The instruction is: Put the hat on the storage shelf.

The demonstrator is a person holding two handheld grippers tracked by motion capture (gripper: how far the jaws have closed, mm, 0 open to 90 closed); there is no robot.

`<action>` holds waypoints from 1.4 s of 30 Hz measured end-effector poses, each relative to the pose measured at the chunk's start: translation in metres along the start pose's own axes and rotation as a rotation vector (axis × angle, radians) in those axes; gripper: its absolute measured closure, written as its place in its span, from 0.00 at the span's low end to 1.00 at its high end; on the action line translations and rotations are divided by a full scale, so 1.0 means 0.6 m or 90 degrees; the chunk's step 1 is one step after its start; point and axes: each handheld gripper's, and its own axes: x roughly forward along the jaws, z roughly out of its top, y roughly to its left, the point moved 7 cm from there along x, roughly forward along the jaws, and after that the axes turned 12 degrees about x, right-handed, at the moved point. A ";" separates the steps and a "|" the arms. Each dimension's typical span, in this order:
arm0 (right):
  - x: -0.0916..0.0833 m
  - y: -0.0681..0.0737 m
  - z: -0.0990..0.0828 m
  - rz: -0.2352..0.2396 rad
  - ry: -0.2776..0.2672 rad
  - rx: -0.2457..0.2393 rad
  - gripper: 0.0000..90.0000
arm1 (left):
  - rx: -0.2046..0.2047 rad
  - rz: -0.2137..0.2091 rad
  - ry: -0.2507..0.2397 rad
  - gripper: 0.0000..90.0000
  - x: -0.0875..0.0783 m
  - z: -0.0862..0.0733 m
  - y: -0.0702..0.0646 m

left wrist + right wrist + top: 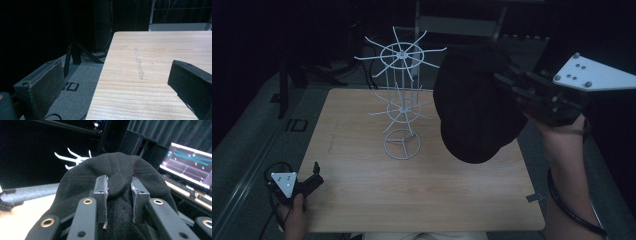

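A black cap (472, 107) hangs in the air over the right side of the wooden table (362, 190), brim end down. My right gripper (507, 82) is shut on a fold of its fabric at the upper right; the pinched black cap (117, 185) bulges between the two pads (101, 191). A white wire rack (403, 100) with two tiers of spoke hooks stands on a ring base mid-table, just left of the cap. My left gripper (316, 175) rests at the table's near left corner, open, with nothing between its pads (47, 85).
The table edge (105, 65) drops to grey floor and a dark stand on the left. A lit monitor (190, 162) sits off to the right. Behind the table the room is dark.
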 end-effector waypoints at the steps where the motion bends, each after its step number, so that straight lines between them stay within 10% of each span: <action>1: 0.001 0.004 0.006 0.003 -0.003 -0.001 0.79 | 0.000 0.000 0.000 0.01 0.000 0.000 0.000; 7: 0.033 0.028 0.021 0.048 0.010 -0.003 0.79 | -0.001 -0.001 -0.001 0.01 0.000 0.000 0.000; 22: 0.073 0.049 -0.079 0.131 0.065 0.042 0.79 | -0.004 -0.002 -0.002 0.01 0.000 0.000 0.001; 42: 0.072 0.046 -0.157 0.148 0.063 0.097 0.66 | -0.004 -0.003 -0.003 0.01 -0.001 0.000 0.001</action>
